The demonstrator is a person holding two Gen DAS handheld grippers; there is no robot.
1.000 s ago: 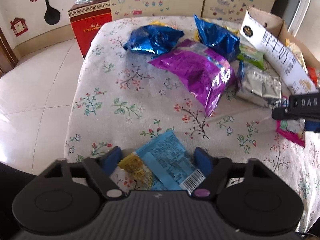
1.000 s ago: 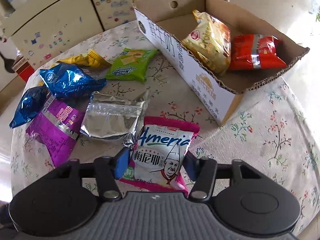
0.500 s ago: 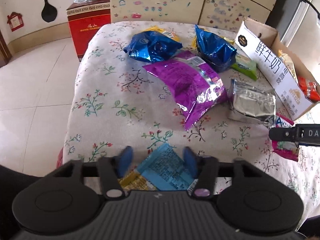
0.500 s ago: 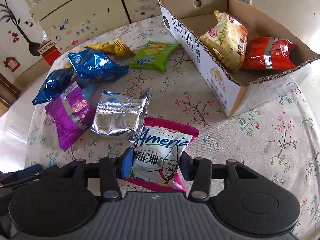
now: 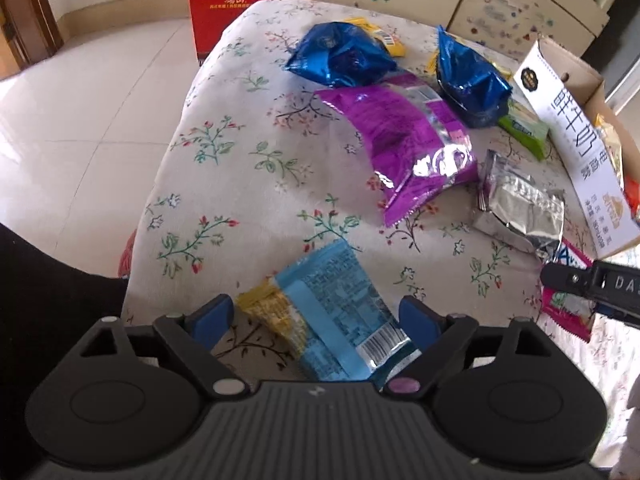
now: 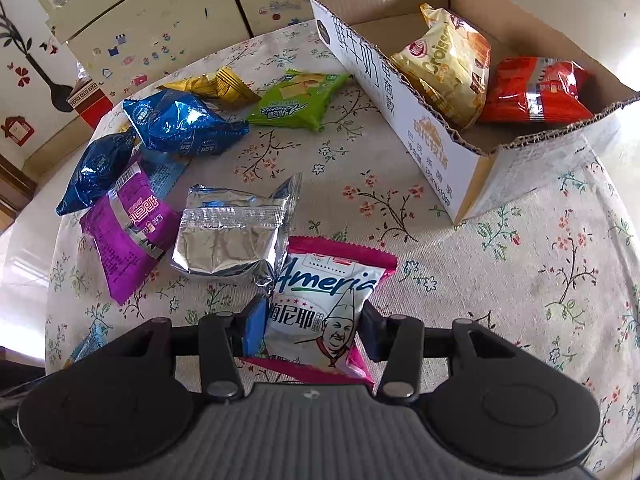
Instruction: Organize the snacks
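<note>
Floral cloth covered the round worktop, with pale floor tiles and sticker-dotted cabinets behind it. Both claws pointed steeply down at the near edge of the cloth.

The left claw had its jaws opening; the light blue packet lay flat on the cloth between the blue pads, with clear cloth showing between it and the left pad, while its near corner lay close by the right pad. Beyond it rested a purple bag, two dark blue foil bags, and a silver pouch.

The right claw was clamped on the pink-edged white snack packet, one pad against each side, the packet's far end lying just beside the silver pouch. In the left view this claw entered from the right edge, low over the cloth.

An open cardboard box stood at the far right of the worktop and held a yellow croissant bag and a red bag. A green packet and a gold packet lay just left of the box.
</note>
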